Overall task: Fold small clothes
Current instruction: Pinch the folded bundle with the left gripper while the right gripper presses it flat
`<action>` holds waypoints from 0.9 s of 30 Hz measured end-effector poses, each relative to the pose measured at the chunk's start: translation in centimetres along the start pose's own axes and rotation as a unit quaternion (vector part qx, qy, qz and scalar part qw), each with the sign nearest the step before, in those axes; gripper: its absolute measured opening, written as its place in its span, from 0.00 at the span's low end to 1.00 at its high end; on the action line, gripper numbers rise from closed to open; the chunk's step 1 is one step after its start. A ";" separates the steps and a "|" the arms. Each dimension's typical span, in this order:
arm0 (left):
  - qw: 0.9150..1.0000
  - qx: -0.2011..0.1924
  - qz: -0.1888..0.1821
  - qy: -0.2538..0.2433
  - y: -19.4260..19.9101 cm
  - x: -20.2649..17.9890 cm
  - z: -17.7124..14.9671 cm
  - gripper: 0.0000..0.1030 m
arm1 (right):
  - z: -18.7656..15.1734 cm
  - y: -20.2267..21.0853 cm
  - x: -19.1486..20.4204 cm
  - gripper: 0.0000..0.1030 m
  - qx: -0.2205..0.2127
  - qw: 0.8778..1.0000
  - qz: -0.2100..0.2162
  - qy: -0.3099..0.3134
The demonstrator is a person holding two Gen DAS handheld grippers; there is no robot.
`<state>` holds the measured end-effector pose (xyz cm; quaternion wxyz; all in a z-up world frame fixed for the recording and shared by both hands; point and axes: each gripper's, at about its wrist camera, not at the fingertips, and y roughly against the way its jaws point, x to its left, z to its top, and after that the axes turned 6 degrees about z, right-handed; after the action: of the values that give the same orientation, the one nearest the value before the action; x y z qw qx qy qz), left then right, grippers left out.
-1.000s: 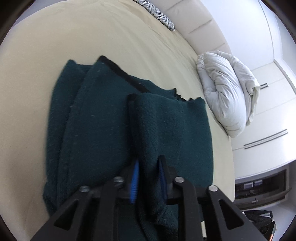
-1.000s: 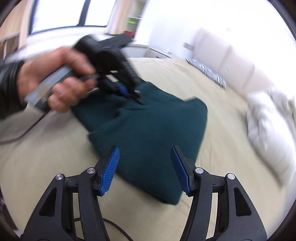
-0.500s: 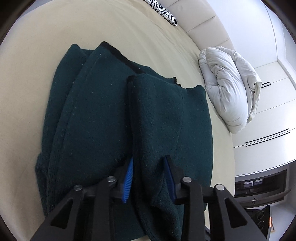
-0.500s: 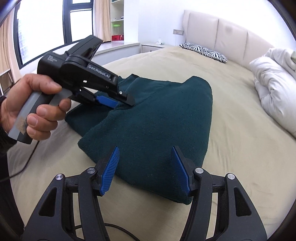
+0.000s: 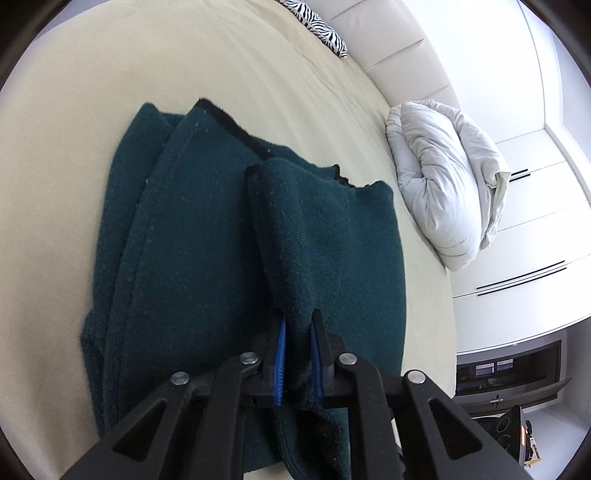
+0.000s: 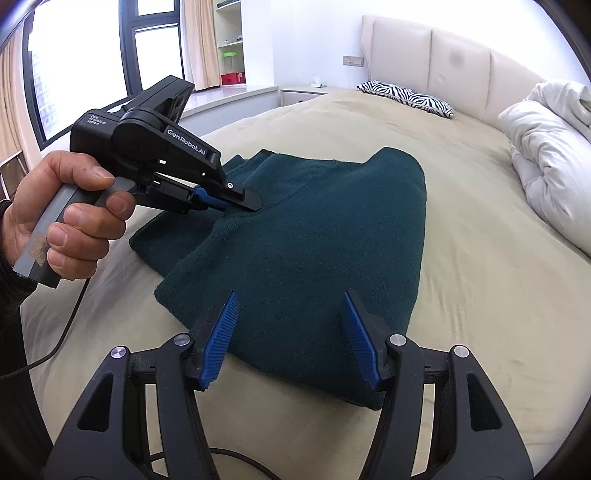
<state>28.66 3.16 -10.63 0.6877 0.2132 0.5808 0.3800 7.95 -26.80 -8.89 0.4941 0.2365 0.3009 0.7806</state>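
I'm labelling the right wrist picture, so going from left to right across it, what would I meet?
The person's hand → left claw, shut on a fold of the green garment → zebra pillow → white duvet.

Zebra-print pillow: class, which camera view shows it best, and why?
The right wrist view: the zebra-print pillow lies whole and unobstructed against the headboard. The left wrist view catches only part of it, squeezed at the top edge and cut off by the frame.

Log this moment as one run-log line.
left gripper: just closed, shut on sweater fold | right gripper: open, above near edge | sweater: part-folded on bed
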 end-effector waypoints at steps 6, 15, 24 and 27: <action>1.000 -0.031 0.005 0.000 3.3 0.9 2.2 0.12 | 1.7 -0.4 -0.1 0.54 -0.013 1.000 -0.025 0.006; 0.998 -0.050 0.035 0.013 6.8 5.4 4.5 0.12 | 5.0 -6.7 3.1 0.54 0.022 0.999 -0.007 0.039; 0.997 -0.044 0.040 0.039 4.1 8.6 3.4 0.12 | 4.5 -11.4 5.2 0.55 0.052 0.998 0.017 0.037; 0.995 -0.063 0.072 0.021 5.4 7.3 3.1 0.14 | 4.7 -11.0 5.1 0.54 0.056 0.997 0.029 0.039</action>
<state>30.40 12.60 -10.63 0.6581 0.2027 0.5533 0.4686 15.95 -17.45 -12.95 0.4451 0.2423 0.3559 0.7852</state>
